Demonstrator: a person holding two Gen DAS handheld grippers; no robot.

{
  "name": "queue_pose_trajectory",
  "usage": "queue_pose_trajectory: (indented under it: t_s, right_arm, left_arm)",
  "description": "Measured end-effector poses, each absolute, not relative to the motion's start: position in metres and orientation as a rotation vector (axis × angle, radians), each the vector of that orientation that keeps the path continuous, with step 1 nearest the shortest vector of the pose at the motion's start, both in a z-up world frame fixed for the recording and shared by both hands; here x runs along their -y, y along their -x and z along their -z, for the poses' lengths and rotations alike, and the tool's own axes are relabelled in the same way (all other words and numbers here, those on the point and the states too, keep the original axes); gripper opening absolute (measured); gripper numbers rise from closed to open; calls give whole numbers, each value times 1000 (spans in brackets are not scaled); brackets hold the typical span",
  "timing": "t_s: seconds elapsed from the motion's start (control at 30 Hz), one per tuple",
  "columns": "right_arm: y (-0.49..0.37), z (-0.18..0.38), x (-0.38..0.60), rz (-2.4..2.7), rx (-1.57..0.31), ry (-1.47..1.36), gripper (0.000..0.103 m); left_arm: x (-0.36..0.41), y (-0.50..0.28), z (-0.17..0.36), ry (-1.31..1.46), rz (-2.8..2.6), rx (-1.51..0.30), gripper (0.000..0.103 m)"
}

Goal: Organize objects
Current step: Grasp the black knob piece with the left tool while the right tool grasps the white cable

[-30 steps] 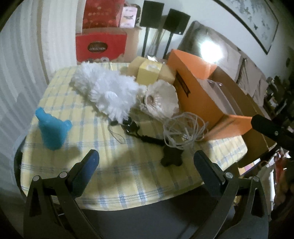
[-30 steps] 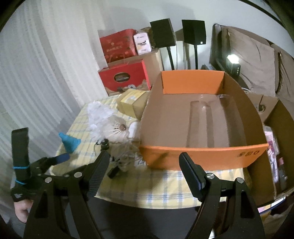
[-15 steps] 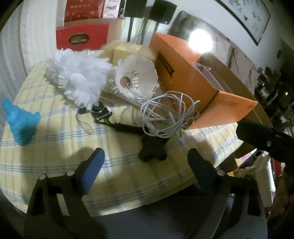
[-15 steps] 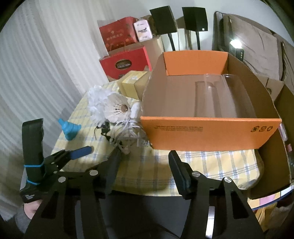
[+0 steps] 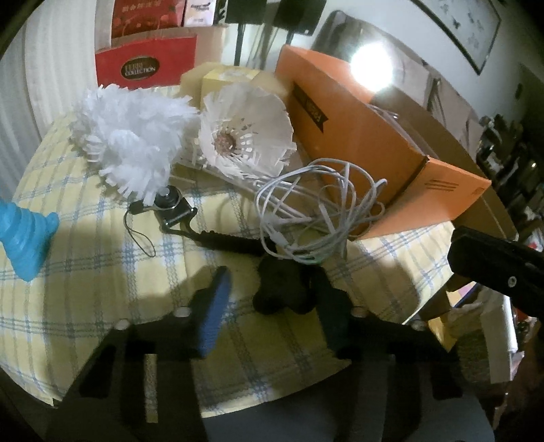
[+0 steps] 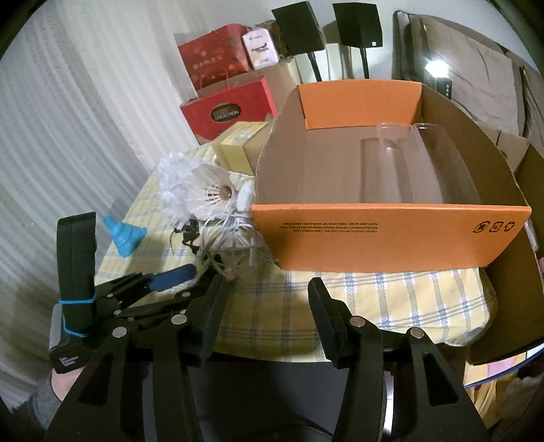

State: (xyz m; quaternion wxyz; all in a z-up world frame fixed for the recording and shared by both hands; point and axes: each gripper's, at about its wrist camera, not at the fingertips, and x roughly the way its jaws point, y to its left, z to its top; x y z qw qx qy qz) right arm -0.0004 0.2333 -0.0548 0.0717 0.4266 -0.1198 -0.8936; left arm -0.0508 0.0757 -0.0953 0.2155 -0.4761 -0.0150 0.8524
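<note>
My left gripper (image 5: 272, 306) hangs low over the yellow checked tablecloth (image 5: 102, 289), open, its fingers on either side of a black lumpy object (image 5: 282, 289); the blue pad (image 5: 212, 306) stands a little clear of it. A black strap (image 5: 231, 241) runs from that object to a small silver camera-like charm (image 5: 171, 207). Behind lie a coiled white cable (image 5: 319, 210), a big white shuttlecock (image 5: 244, 132), a white pompom (image 5: 129, 136) and a blue ribbed cone (image 5: 23, 234). My right gripper (image 6: 267, 292) is open and holds nothing, in front of the orange box (image 6: 391, 234).
Clear plastic tubes (image 6: 401, 159) lie inside the orange box. Yellow boxes (image 6: 241, 146) stand at the table's far side, with red gift bags (image 6: 227, 108) and black speakers (image 6: 299, 27) beyond. A brown carton (image 6: 510, 306) sits to the right of the table.
My left gripper has moved forward and down to the black object, and its fingers have narrowed around it. The right gripper has shifted only slightly, still facing the orange box.
</note>
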Motion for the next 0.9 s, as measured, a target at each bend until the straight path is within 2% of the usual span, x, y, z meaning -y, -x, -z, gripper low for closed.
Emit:
queue_pose_trajectory:
  t_s: [0.03, 0.33, 0.8, 0.9]
  right_arm:
    - [1, 55, -233, 2683, 362, -1282, 51]
    - [12, 60, -221, 2616, 378, -1290, 52]
    - [48, 86, -190, 2535, 449, -1320, 52]
    - [56, 90, -187, 2536, 483, -1319, 56]
  left_arm:
    - [-75, 51, 96, 1323, -2354, 49, 31]
    - [-63, 44, 96, 1327, -2342, 88, 31]
    - [-11, 40, 77, 1303, -2405, 251, 31]
    - [-5, 41, 75, 1296, -2415, 268, 31]
